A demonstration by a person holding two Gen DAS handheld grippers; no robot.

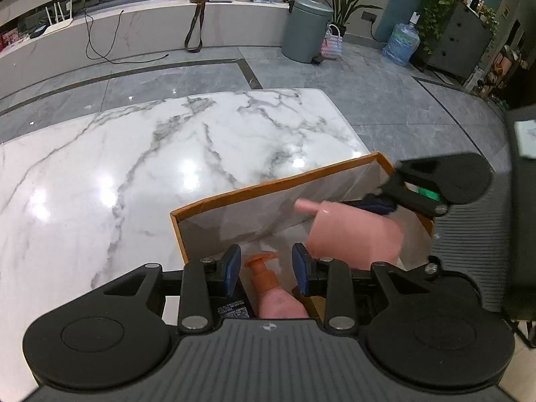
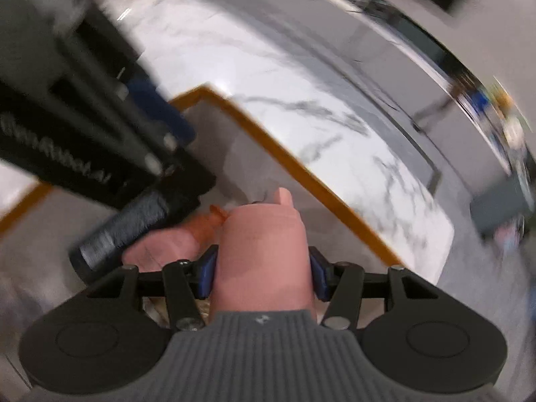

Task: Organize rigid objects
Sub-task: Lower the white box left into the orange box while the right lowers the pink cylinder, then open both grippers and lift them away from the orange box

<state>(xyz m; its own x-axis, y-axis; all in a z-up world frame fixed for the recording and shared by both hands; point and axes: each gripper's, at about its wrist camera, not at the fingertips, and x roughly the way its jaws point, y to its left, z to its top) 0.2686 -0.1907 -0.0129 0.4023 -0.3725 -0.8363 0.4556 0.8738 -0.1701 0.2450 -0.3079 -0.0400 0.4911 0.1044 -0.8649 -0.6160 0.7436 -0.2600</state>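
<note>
A cardboard box (image 1: 268,187) with a white lining stands at the marble table's near right corner. My left gripper (image 1: 266,269) hangs over it, jaws apart, with an orange-pump pink bottle (image 1: 268,284) lying between and below the pads; no pad touches it. My right gripper (image 2: 263,273) is shut on a larger pink bottle (image 2: 264,251), held tilted over the box (image 2: 284,154). That bottle (image 1: 355,234) and the right gripper (image 1: 388,206) show at the right of the left wrist view. The pump bottle (image 2: 167,244) and a black cylinder (image 2: 124,227) lie in the box.
The white marble table (image 1: 150,167) spreads left and ahead of the box. Beyond it lie grey floor tiles, a grey bin (image 1: 306,30), a water jug (image 1: 400,43) and a low marble ledge (image 1: 150,30). The right wrist view is motion-blurred.
</note>
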